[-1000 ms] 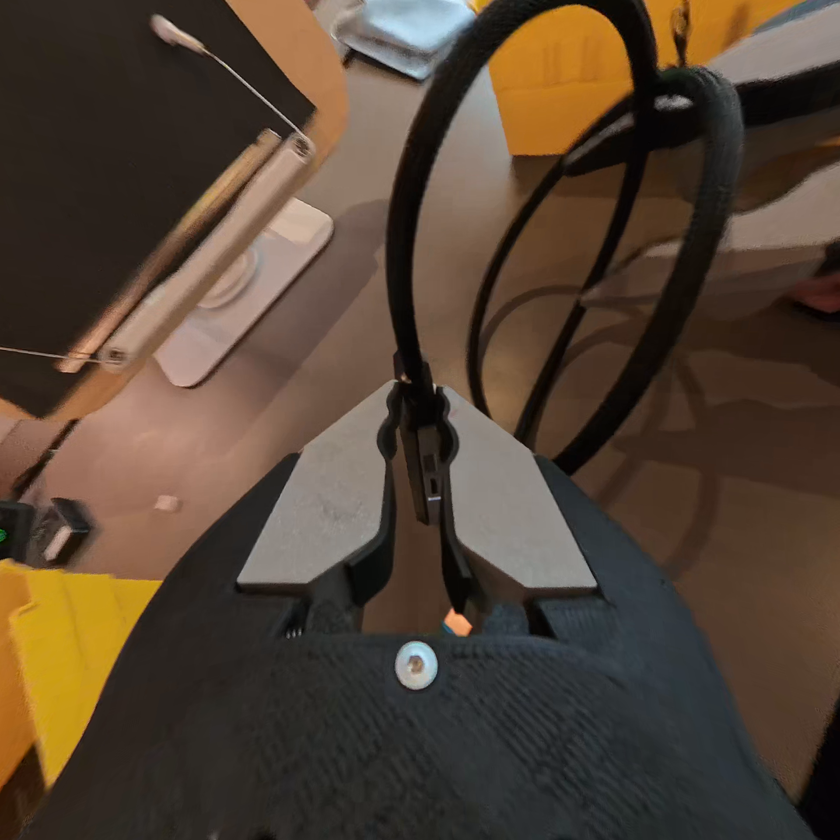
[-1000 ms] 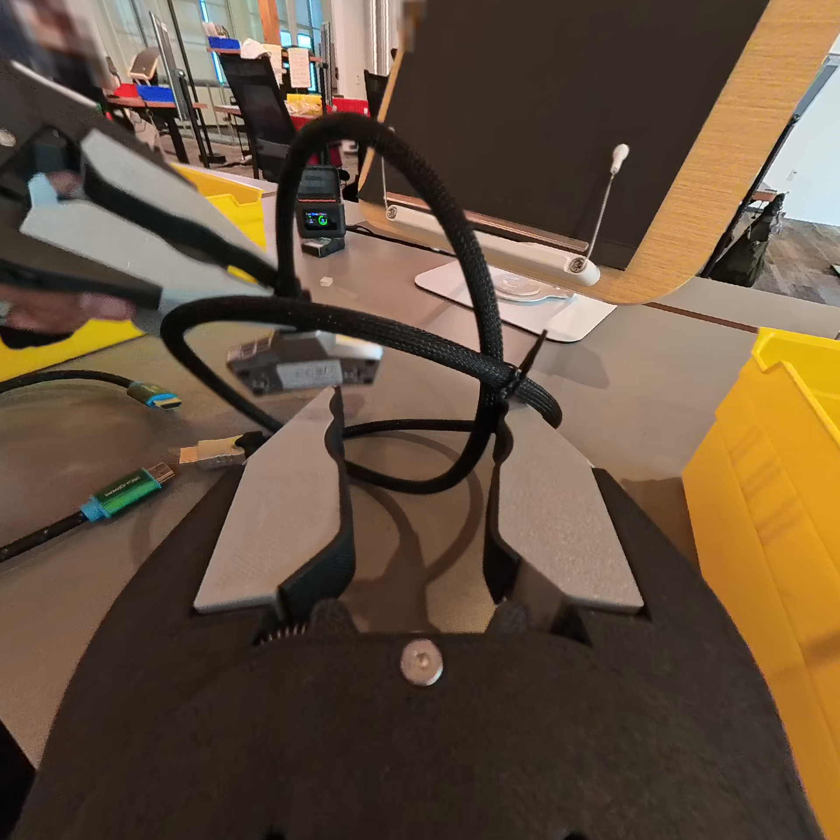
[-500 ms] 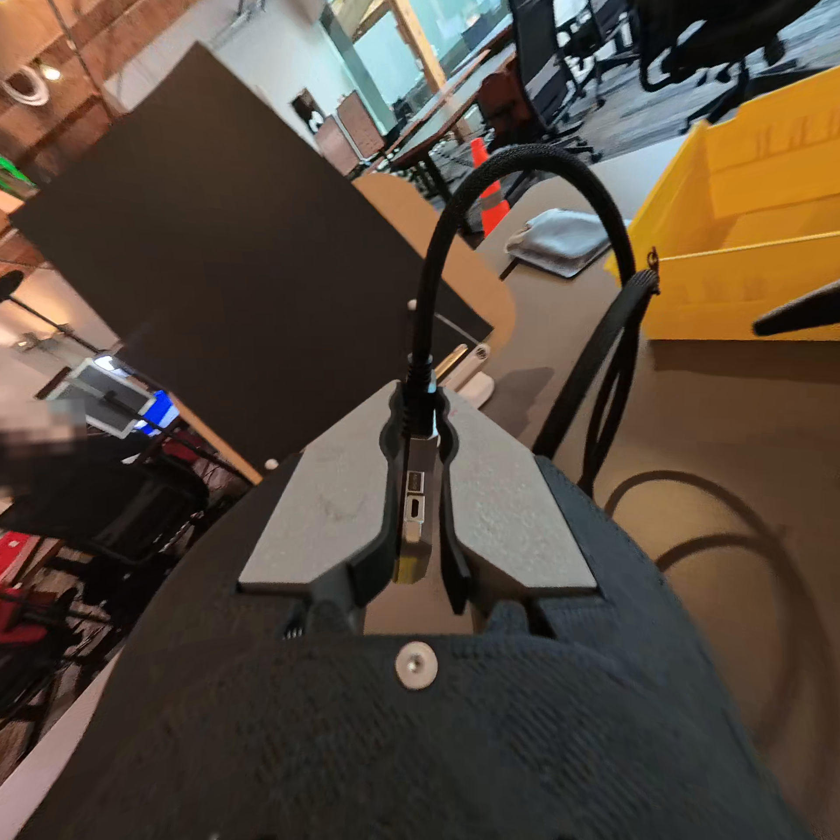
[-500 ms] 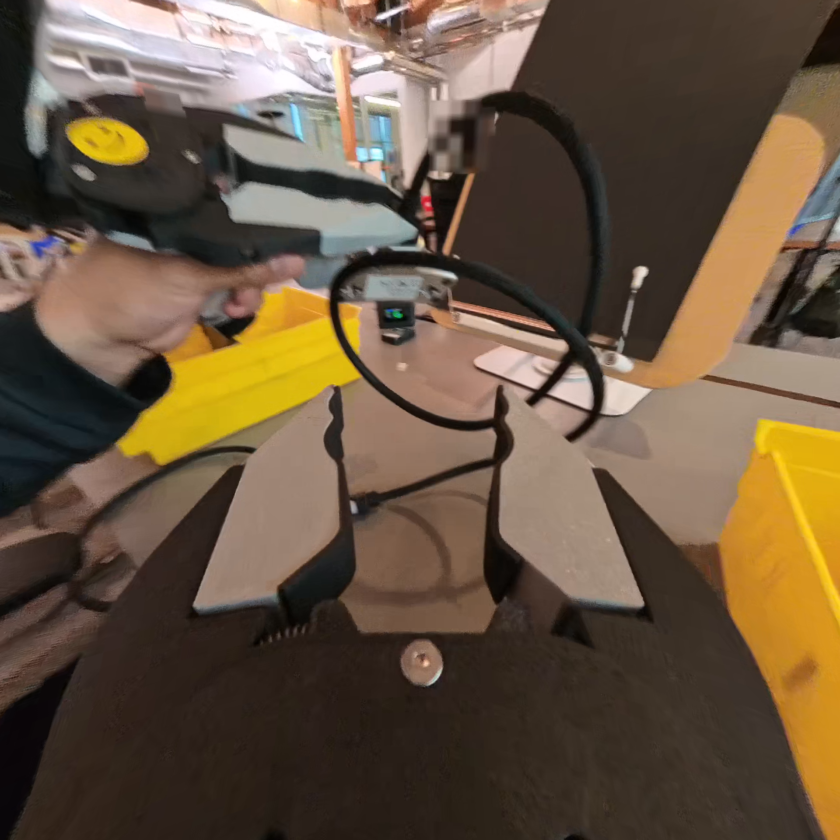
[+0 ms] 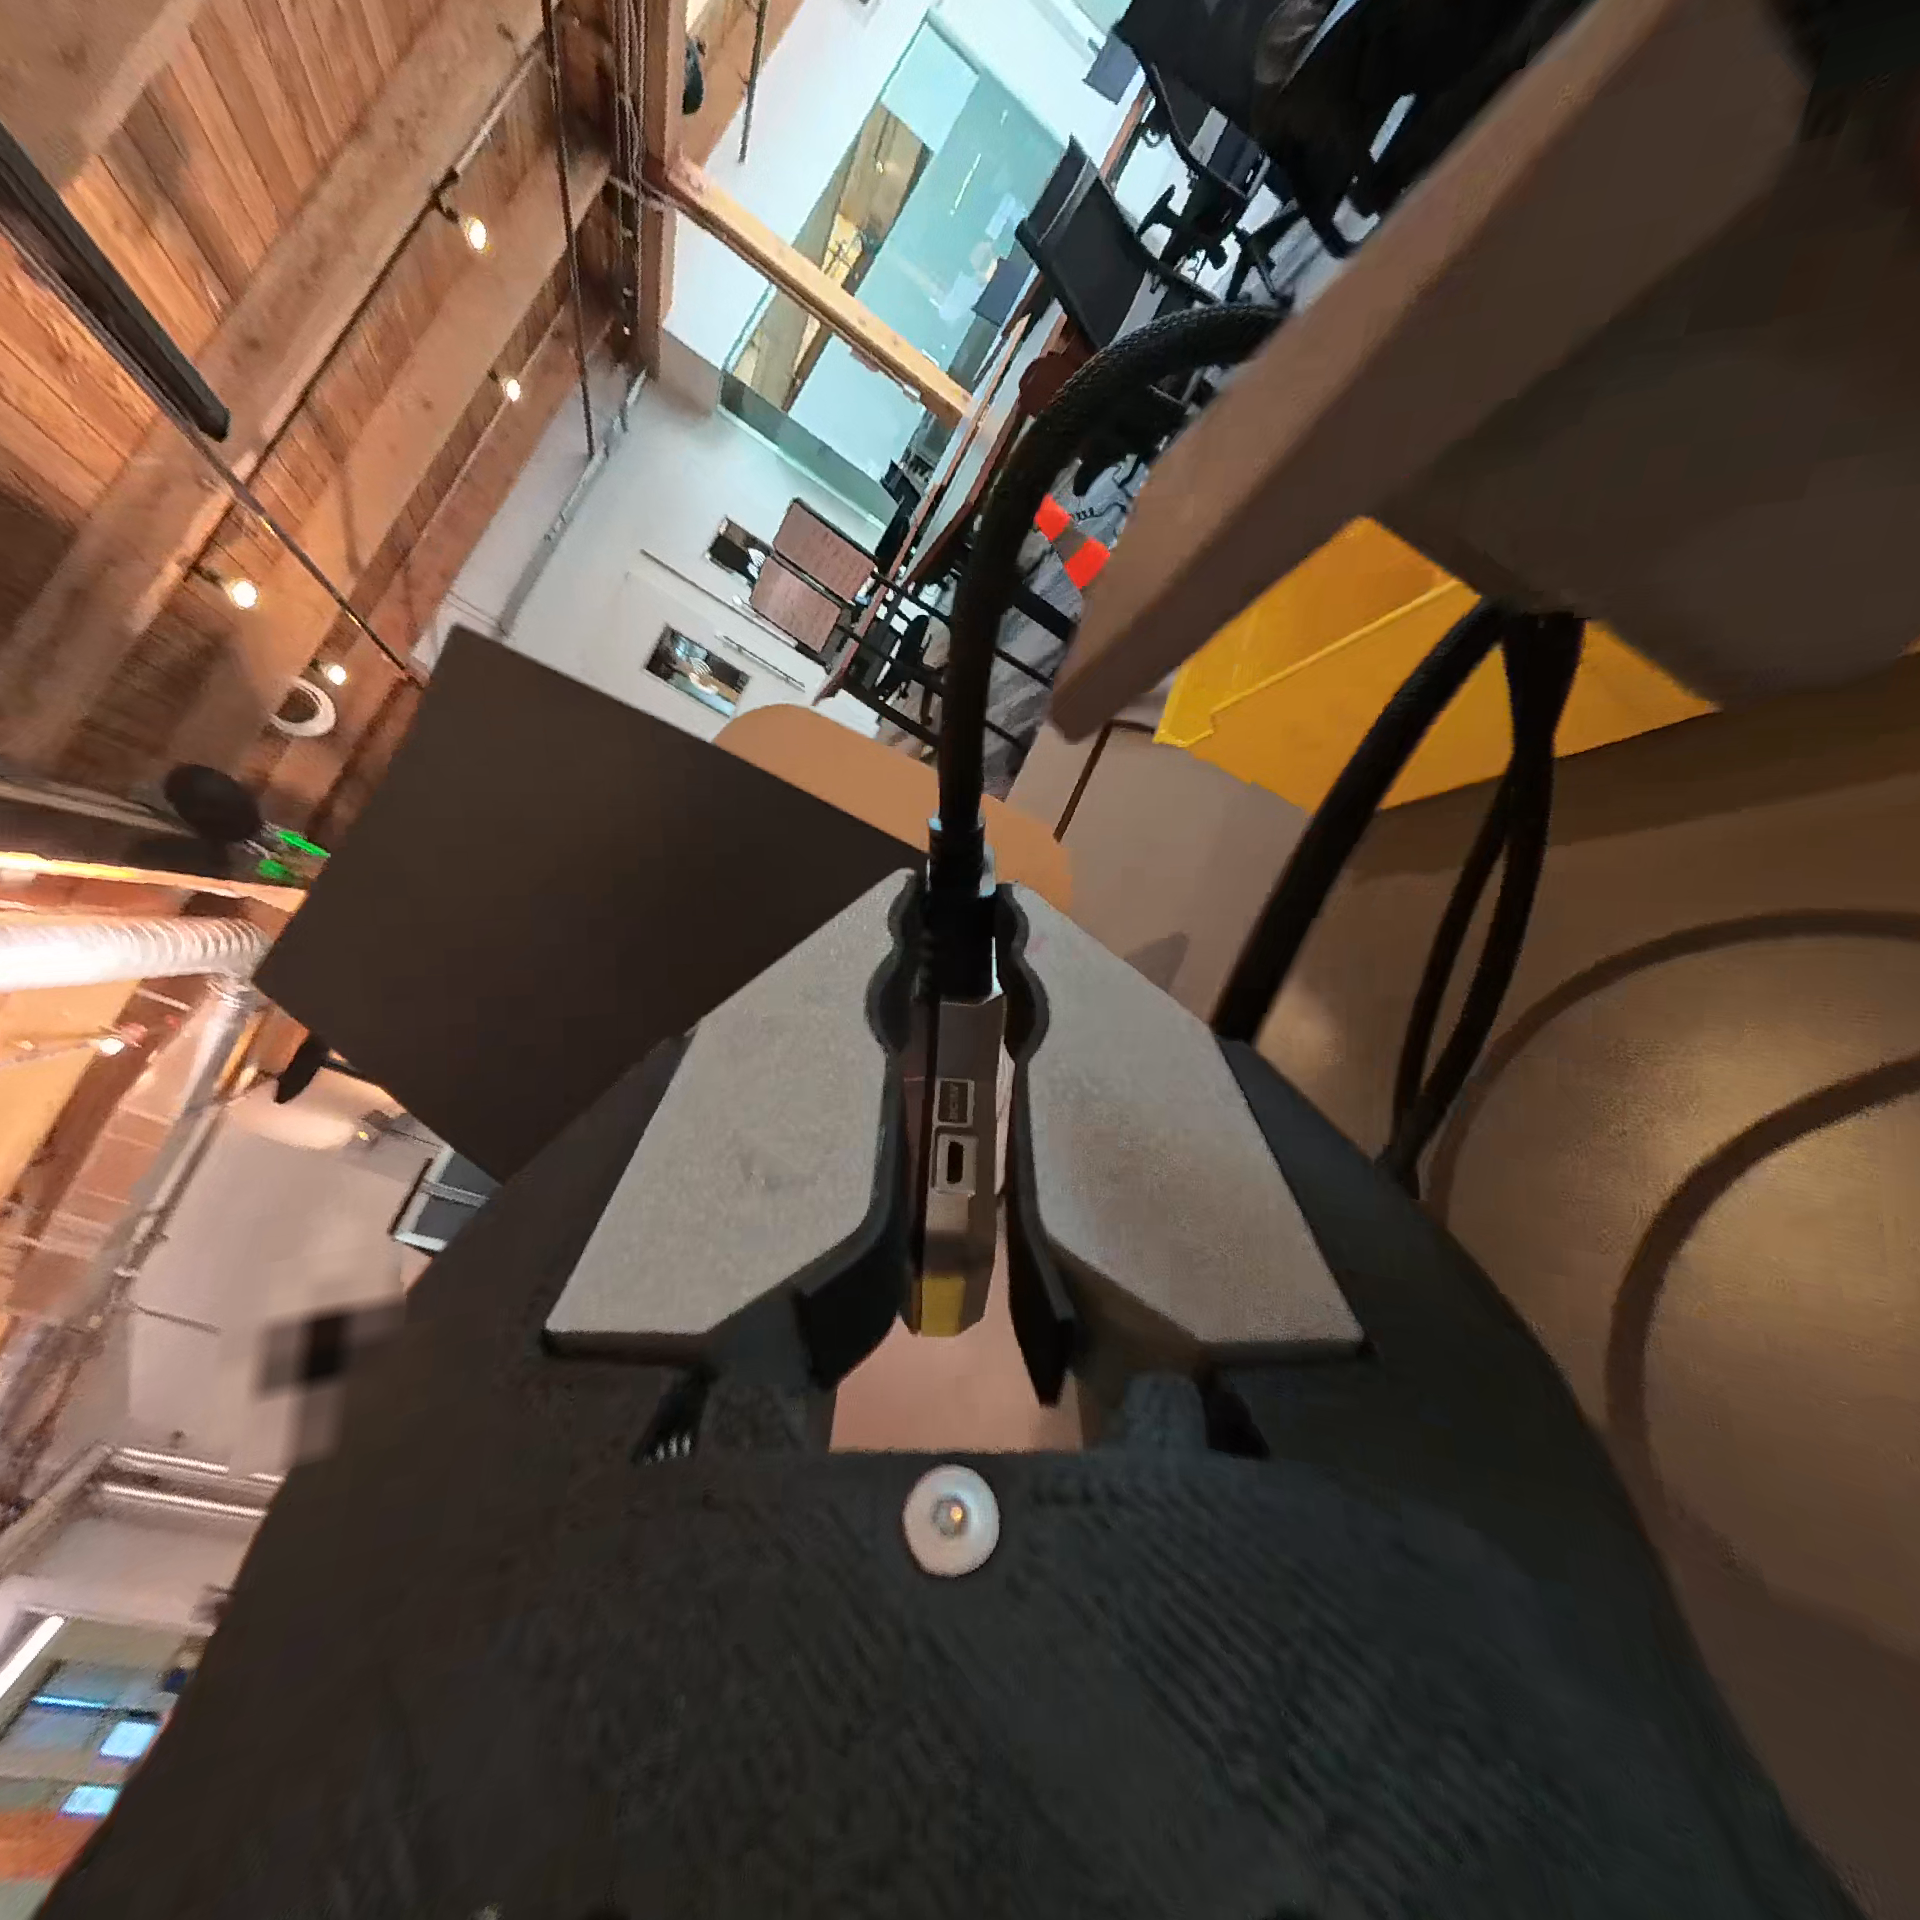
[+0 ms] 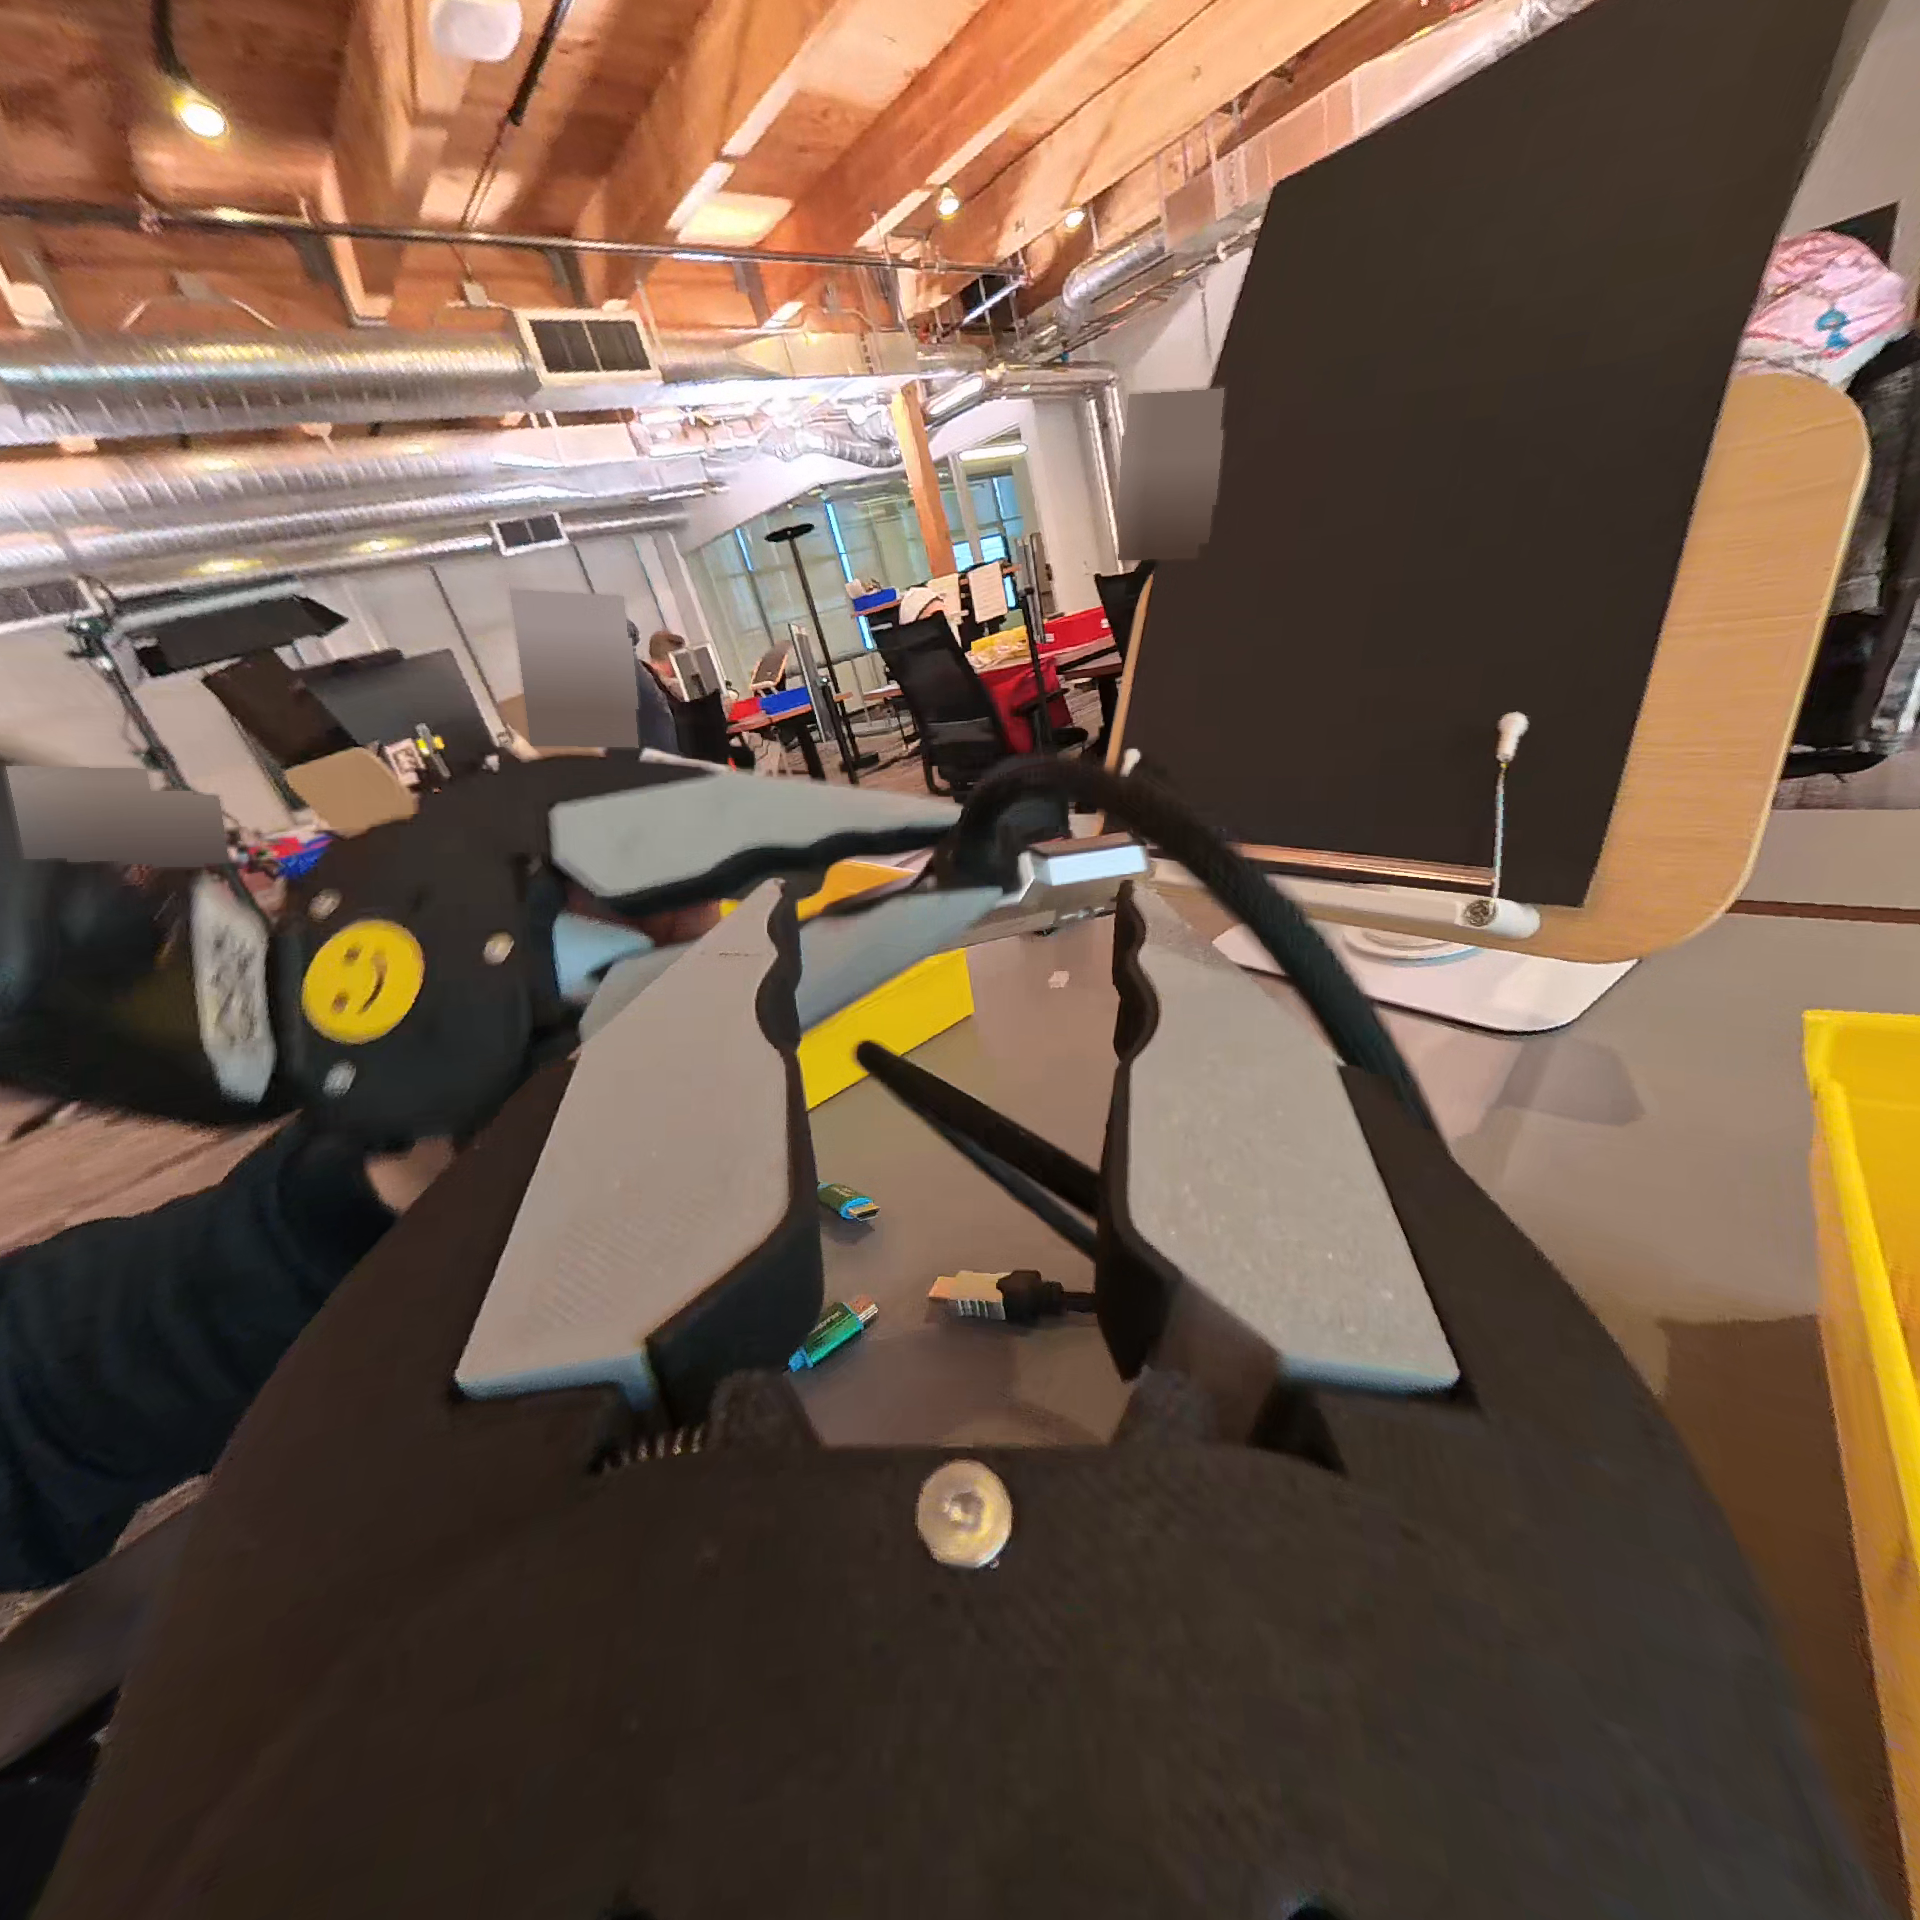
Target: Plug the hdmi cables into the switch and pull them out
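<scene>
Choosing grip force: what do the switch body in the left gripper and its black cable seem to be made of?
Switch: apparently metal, with a brushed silver sheen and crisp edges. Cable: woven fabric sleeve, matte, its braid texture visible. Left gripper clamps both.

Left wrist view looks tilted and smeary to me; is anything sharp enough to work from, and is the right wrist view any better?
Left wrist view: horizon rolled hard, room and ceiling smeared, but the switch clamped in the left tool is crisp. Right wrist view: level, right tool sharp, loose HDMI plugs on the table readable; braided cable slightly motion-blurred; wide-angle bending at edges.

Plugs [image 6: 971, 1296] on table [image 6: 1558, 1164]
</scene>
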